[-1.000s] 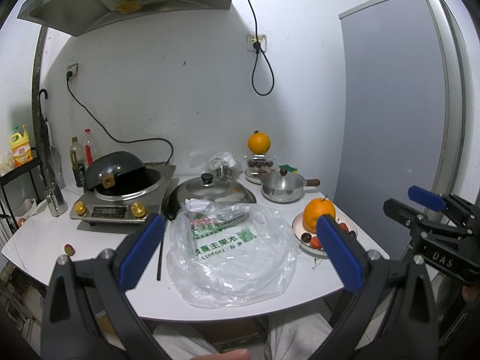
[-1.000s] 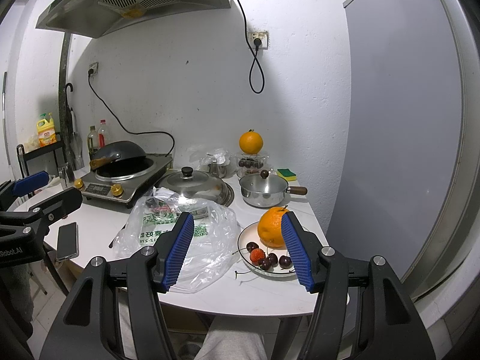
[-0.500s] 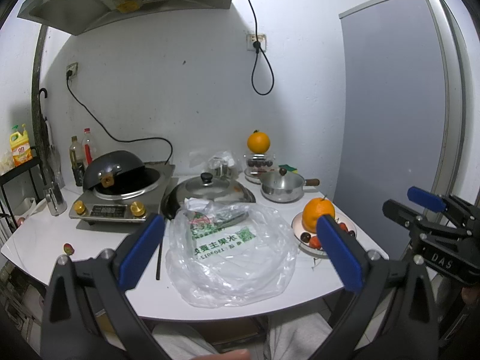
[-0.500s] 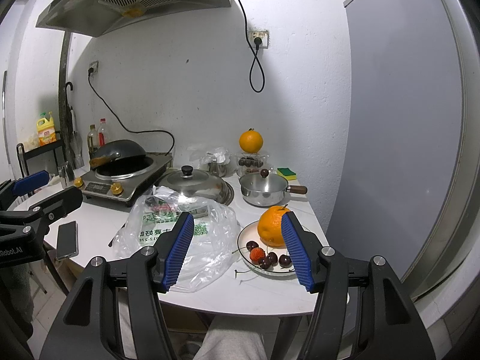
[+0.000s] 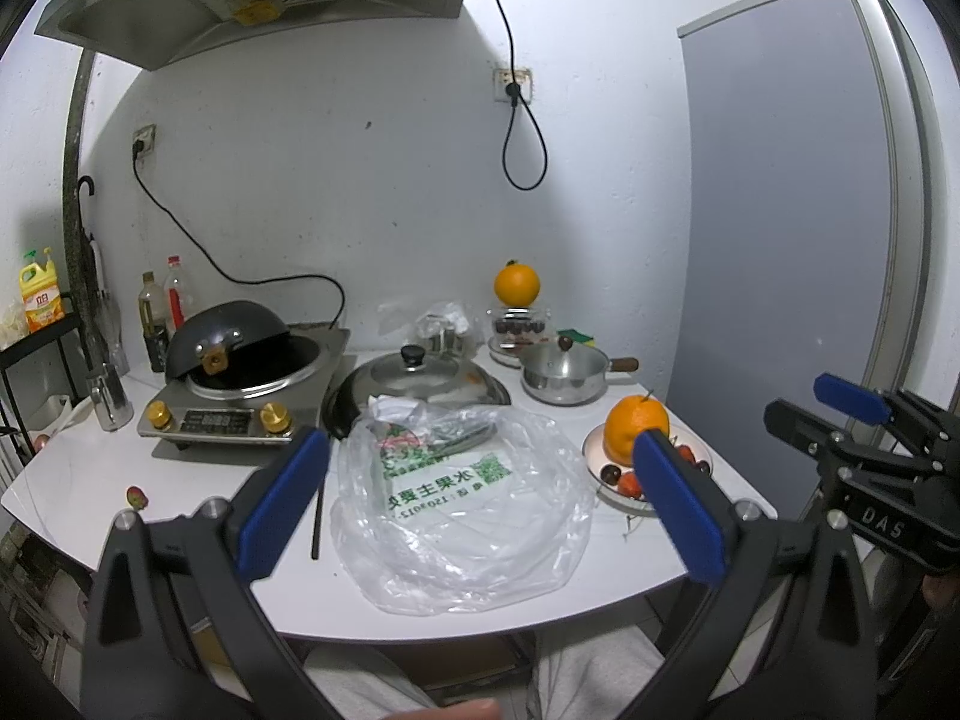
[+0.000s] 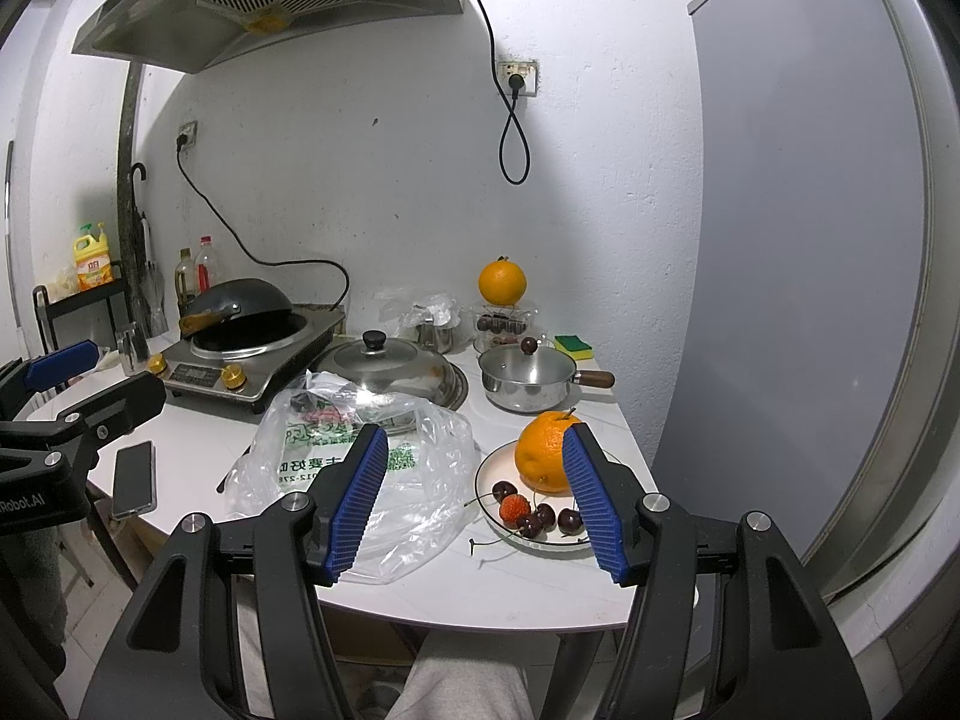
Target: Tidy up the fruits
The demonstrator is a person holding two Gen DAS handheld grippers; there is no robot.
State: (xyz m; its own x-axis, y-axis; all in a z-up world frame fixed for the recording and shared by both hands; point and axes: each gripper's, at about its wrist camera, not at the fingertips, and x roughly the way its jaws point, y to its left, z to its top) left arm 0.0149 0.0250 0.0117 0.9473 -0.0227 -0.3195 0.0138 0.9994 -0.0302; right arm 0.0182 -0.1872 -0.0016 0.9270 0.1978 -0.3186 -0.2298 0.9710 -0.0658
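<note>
White tabletop (image 6: pixel 540 582), curved front edge, set against a white wall; holds all items listed.

Fruit plate (image 6: pixel 489 471), white with a dark rim, near the table's front right corner. Contents: one large orange (image 6: pixel 540 450) with a short stem at the back of the plate; one red strawberry (image 6: pixel 515 504); several dark cherries (image 6: pixel 569 519) with stems, grouped at the front, close to or touching one another.

Second orange (image 6: pixel 502 281), resting on top of a clear plastic punnet (image 6: pixel 505 320) of dark fruit, at the back by the wall.

One small reddish fruit (image 5: pixel 137 496), kind unclear, alone on the table's left front, well apart from the plate.

Clear plastic bag (image 5: pixel 462 498) with green printing, crumpled, mid-table, just left of the plate.

Cookware: lidded steel wok (image 6: pixel 393 363) behind the bag; small steel saucepan (image 6: pixel 528 381) with wooden handle behind the plate; induction cooker (image 5: pixel 240 402) at left, a dark wok (image 5: pixel 225 333) tilted on it. Yellow-green sponge (image 6: pixel 573 346) beside the saucepan. Phone (image 6: pixel 133 478) near the left front edge.

Left gripper (image 5: pixel 477 495): blue-padded fingers spread wide, nothing between them, held short of the table with the bag framed in the gap.

Right gripper (image 6: pixel 474 501): blue ribbed fingers apart at a moderate width, gripping nothing, held before the table's edge; the plate shows through the gap, the right finger overlapping the orange in view but not touching it.
</note>
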